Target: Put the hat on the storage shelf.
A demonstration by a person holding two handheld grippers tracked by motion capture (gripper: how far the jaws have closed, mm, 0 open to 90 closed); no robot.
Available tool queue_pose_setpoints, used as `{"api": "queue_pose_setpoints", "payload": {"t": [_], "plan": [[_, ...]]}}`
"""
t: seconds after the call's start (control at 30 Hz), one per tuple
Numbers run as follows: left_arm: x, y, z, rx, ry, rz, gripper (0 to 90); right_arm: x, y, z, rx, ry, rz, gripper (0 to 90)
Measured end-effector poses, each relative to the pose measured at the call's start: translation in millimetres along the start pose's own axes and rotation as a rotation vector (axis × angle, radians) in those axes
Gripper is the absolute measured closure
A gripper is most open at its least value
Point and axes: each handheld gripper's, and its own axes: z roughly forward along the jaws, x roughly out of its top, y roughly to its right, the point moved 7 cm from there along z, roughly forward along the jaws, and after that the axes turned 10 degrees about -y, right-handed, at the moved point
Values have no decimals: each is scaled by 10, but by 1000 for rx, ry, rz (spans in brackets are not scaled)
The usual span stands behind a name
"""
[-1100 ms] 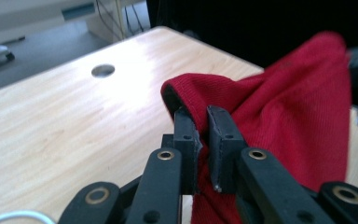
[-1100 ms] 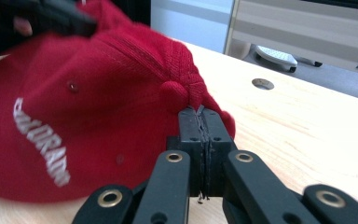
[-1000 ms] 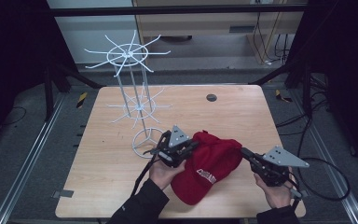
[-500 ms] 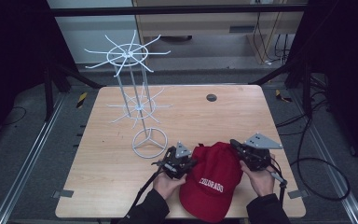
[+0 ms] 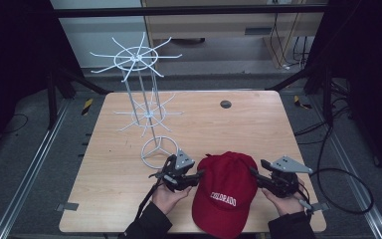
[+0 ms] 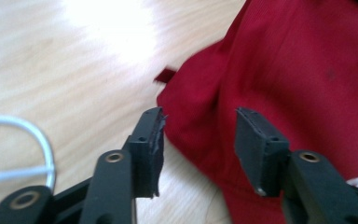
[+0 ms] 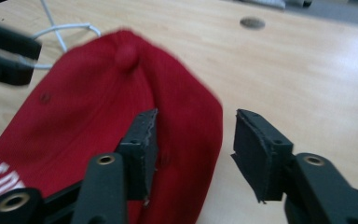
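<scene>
A red cap (image 5: 226, 191) with white lettering lies flat on the wooden table (image 5: 258, 124), brim toward the front edge. My left gripper (image 5: 199, 173) sits at the cap's left side, open, its jaws straddling the cap's edge (image 6: 191, 121). My right gripper (image 5: 253, 172) sits at the cap's right side, also open, with the cap's rim (image 7: 186, 126) partly between its jaws. In the right gripper view the left gripper's jaws (image 7: 7, 53) appear beyond the cap. A white wire display stand (image 5: 142, 99) with radiating arms rises left of centre, its ring base (image 5: 156, 152) just behind the left gripper.
A small dark round disc (image 5: 225, 104) is set into the table near the back. Dark frame posts and cables surround the table. A cable (image 5: 343, 184) loops on the floor at the right. Bare wood lies at the left and back right.
The cap went from bunched and tilted to lying flat with its lettering up. Both grippers moved toward the front edge, then came away from the cap and stand open beside it.
</scene>
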Motion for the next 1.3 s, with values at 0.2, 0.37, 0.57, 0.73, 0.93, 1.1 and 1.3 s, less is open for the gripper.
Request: {"api": "queue_pose_setpoints", "payload": {"t": [0.2, 0.37, 0.57, 0.73, 0.93, 1.1, 1.3], "plan": [[170, 120, 85, -63, 25, 36, 399, -212, -146, -2, 59, -34, -10, 452], [217, 135, 247, -109, -13, 55, 423, -300, -255, 57, 93, -75, -28, 540], [128, 91, 408, -166, -105, 22, 785, -366, -271, 218, 115, -154, -54, 806], [93, 97, 380, -167, -115, 24, 899, -362, -258, 261, 122, -181, -62, 900], [70, 93, 230, -178, -83, 16, 900, -305, -226, 259, 74, -168, -82, 900], [2, 72, 38, -172, -61, 17, 900, -217, -130, 318, 53, -145, -43, 900], [-17, 52, 14, -154, -47, 8, 900, -188, -76, 180, 18, -66, -6, 583]]}}
